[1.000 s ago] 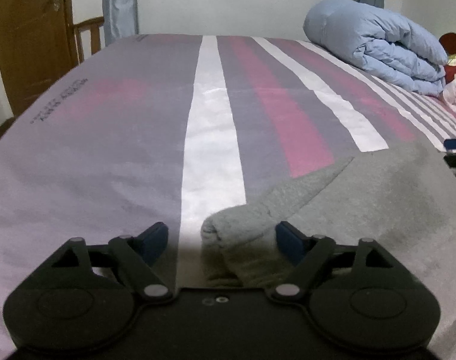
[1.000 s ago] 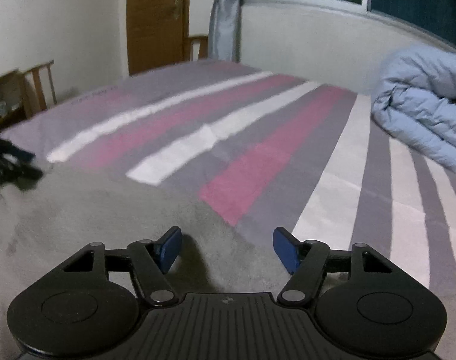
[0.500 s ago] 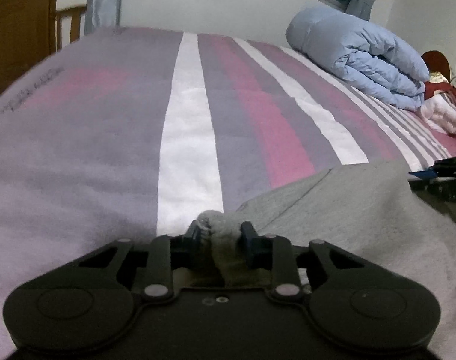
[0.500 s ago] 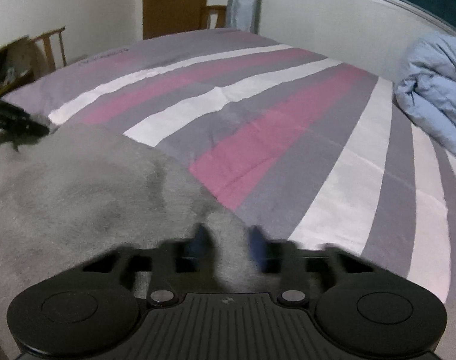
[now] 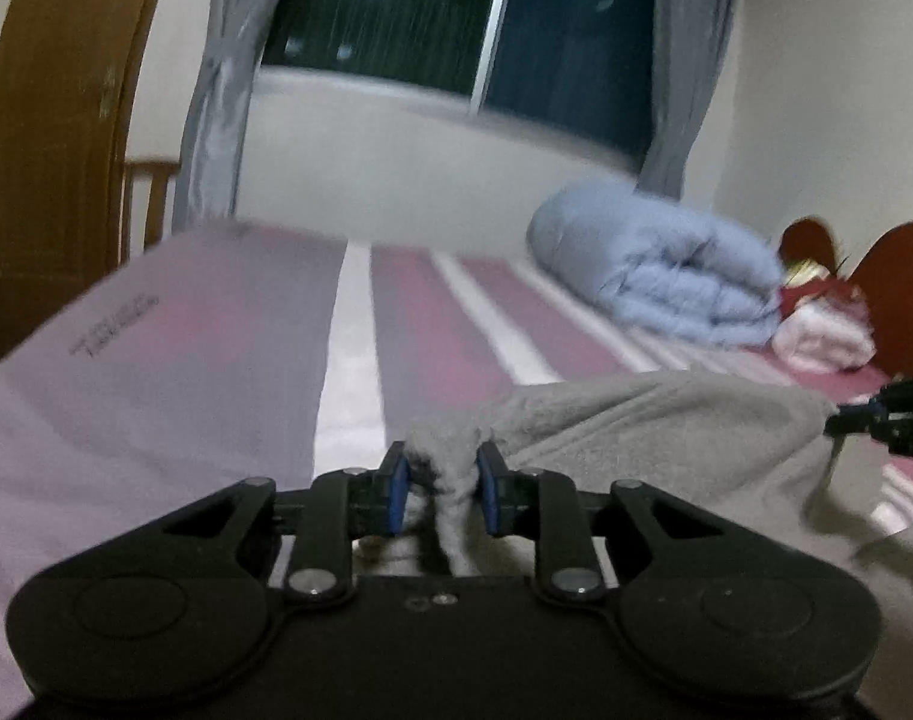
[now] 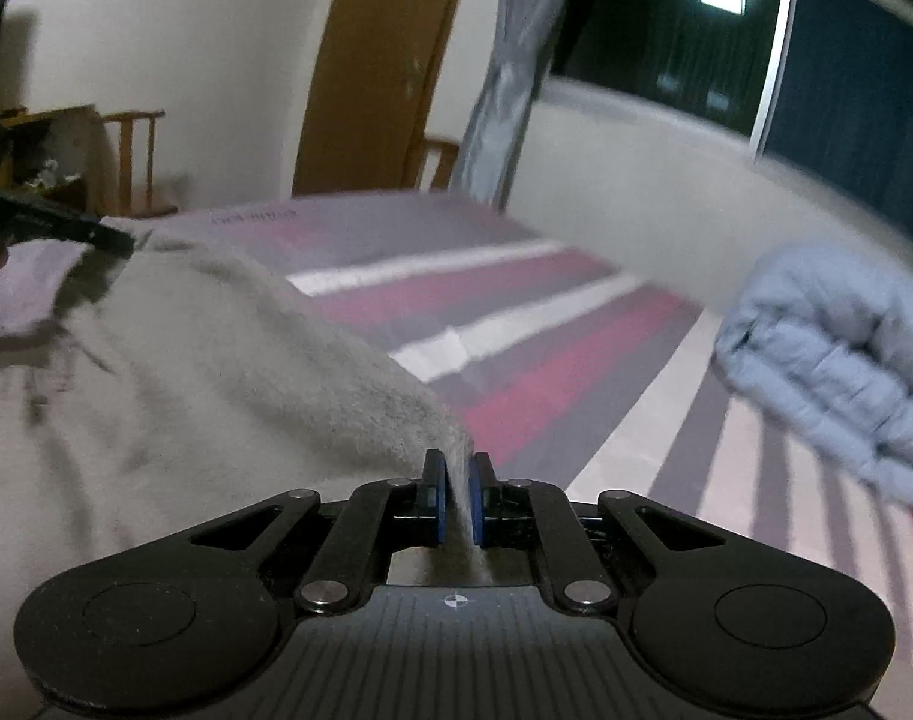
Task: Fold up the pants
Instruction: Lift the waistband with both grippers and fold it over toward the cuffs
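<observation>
The grey fleece pants (image 5: 654, 426) lie on the striped bed and are lifted at their far edge. My left gripper (image 5: 441, 489) is shut on a bunched corner of the pants. My right gripper (image 6: 455, 495) is shut on a thin edge of the pants (image 6: 216, 372). The fabric stretches between the two grippers, raised above the bed. The right gripper shows at the right edge of the left wrist view (image 5: 894, 420); the left gripper shows at the left edge of the right wrist view (image 6: 54, 225).
The bed (image 5: 216, 348) has purple, pink and white stripes. A rolled light-blue duvet (image 5: 660, 276) lies at its far right, with pillows (image 5: 822, 333) and a red headboard beside it. A wooden door (image 6: 372, 66), chairs and a window with curtains stand beyond the bed.
Both grippers went from open to shut on the pants' edge, then lifted it; the views tilted up toward the window and wall.
</observation>
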